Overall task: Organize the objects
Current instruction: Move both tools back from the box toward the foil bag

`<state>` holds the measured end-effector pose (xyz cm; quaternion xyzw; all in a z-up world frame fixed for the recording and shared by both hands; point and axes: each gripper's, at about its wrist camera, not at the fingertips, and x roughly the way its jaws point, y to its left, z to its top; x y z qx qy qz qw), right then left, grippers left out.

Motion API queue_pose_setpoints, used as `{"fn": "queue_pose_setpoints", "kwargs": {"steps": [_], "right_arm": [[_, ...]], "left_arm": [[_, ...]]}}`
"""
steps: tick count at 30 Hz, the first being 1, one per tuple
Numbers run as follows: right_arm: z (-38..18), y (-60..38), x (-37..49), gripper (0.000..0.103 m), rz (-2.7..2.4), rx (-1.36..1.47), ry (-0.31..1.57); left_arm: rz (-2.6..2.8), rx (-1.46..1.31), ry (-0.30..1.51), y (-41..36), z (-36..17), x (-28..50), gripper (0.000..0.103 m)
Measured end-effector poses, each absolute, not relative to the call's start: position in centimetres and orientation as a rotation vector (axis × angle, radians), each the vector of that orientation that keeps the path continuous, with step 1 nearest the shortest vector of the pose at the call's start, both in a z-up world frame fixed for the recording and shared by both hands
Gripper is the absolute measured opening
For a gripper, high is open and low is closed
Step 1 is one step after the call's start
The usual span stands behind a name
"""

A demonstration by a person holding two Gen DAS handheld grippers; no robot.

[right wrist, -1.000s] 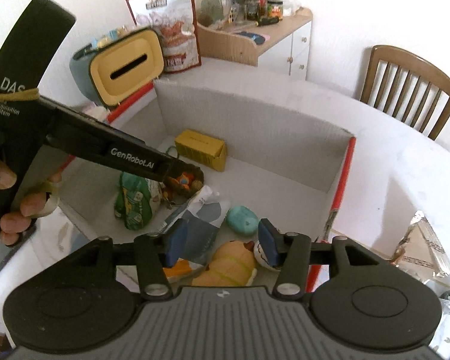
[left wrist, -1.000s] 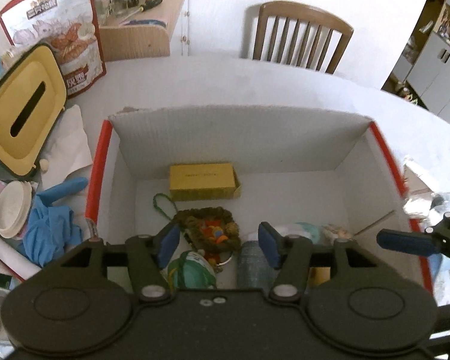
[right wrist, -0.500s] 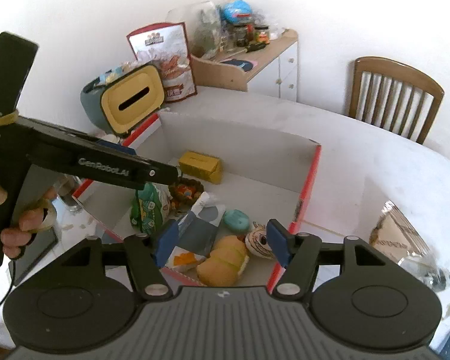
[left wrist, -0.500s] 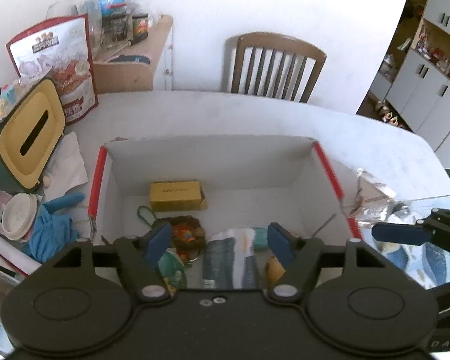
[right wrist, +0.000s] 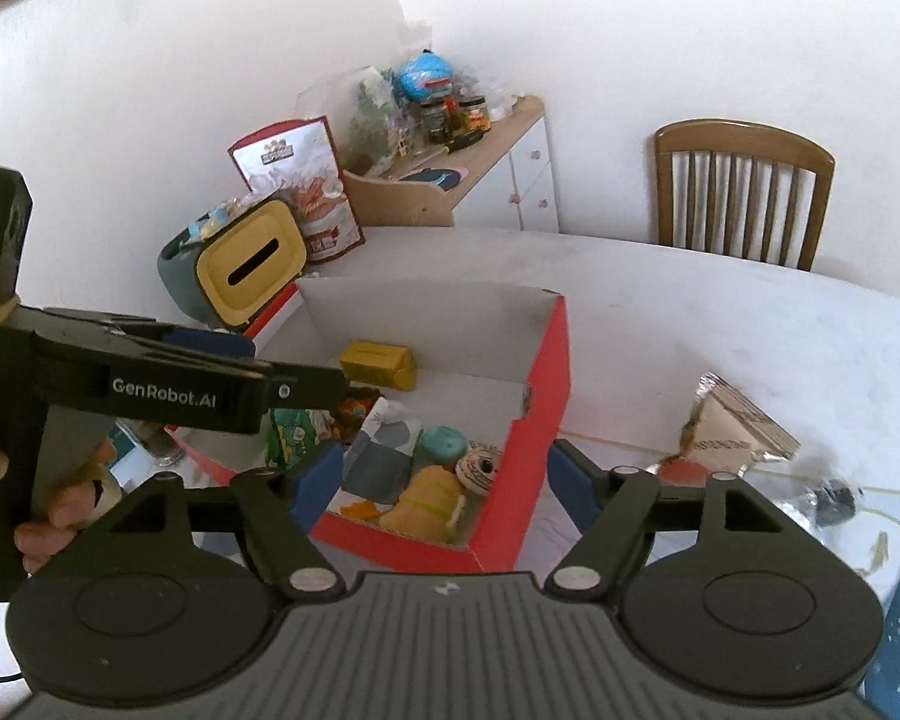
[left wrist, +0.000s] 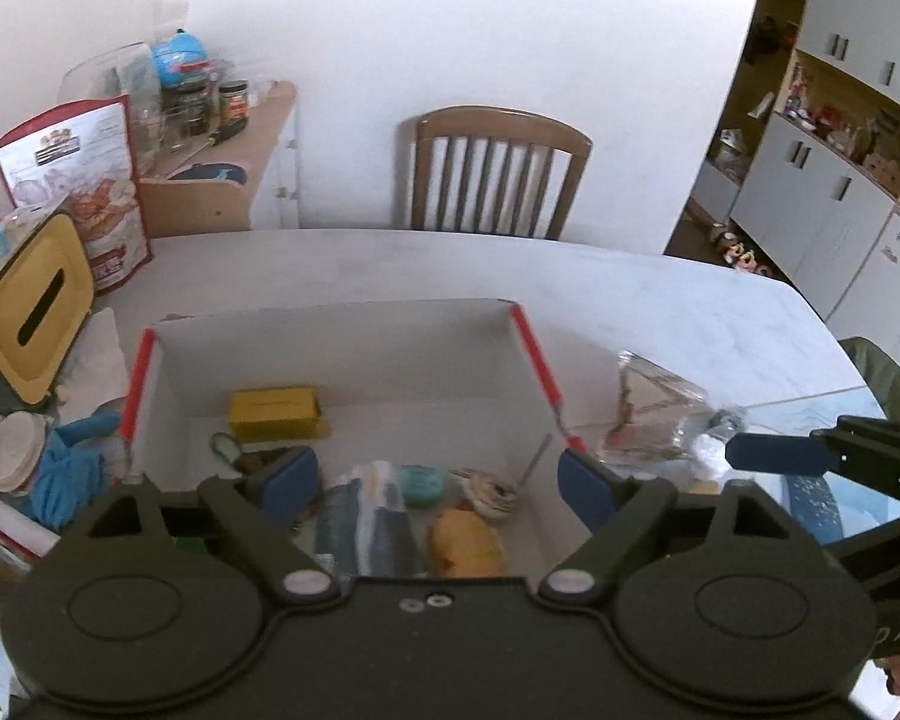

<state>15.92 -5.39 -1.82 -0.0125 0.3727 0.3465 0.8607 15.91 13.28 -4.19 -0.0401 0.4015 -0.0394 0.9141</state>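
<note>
Left gripper (left wrist: 435, 483) jaws spread, empty, above red cardboard box (left wrist: 531, 354). Right gripper (right wrist: 444, 480) jaws spread, empty, over box's near corner. Yellow carton (right wrist: 378, 365), teal disc (right wrist: 443, 443), plush toy (right wrist: 429, 498) inside. Foil packet (right wrist: 732, 426) beside, on white table (right wrist: 750, 324).

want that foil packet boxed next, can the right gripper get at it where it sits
Probably yes. The foil packet lies in the open on the table, outside the box. The right gripper is open and empty, nothing between them.
</note>
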Motion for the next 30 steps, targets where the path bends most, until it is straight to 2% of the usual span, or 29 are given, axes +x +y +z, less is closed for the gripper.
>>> {"fn": "queue_pose_setpoints", "kwargs": {"steps": [6, 18, 30], "right_arm": [[-2.1, -8.2, 15.8, 0.082, 0.682, 0.0, 0.78], [-3.1, -13.9, 16.6, 0.083, 0.616, 0.057, 0.784], [-6.0, -21.1, 17.3, 0.083, 0.534, 0.025, 0.812]], "left_arm": [[-0.105, -0.087, 0.831, 11.3, -4.6, 15.8, 0.095], [-0.162, -0.054, 0.818, 6.5, -5.0, 16.1, 0.102], [-0.228, -0.02, 0.838, 0.7, -6.5, 18.4, 0.102]]}}
